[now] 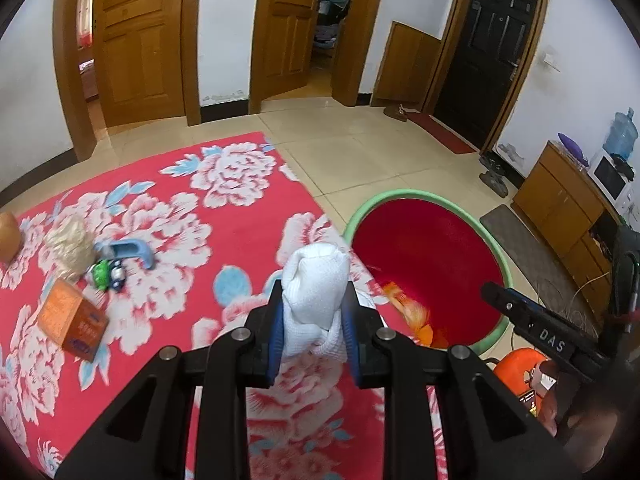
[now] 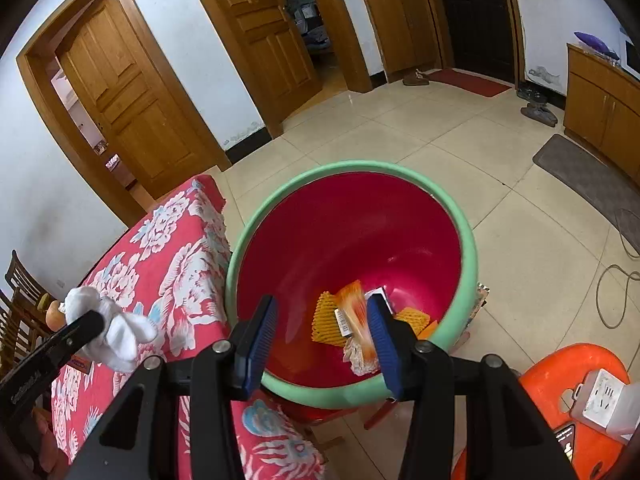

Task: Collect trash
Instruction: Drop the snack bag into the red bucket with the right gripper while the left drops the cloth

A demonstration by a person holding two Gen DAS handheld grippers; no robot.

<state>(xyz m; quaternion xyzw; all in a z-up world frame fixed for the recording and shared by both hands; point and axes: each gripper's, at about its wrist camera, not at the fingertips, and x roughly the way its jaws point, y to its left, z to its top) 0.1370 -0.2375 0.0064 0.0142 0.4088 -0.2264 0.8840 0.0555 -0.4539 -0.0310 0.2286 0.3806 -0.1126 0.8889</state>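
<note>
A: Where is the white cloth wad (image 1: 314,304)?

B: Pinched upright in the left gripper (image 1: 313,322), over the table's right edge; bin (image 2: 468,248) lies rightward.

A: Right gripper (image 2: 326,338)?

B: Parted, empty (orange wrapper (image 2: 356,316) falling inside).

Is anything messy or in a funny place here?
Yes. On the flowery red cloth lie a tipped orange box, a green toy car and a crumpled tan wad, all jumbled together. The left gripper pinches a white sock as if it were trash.
</note>
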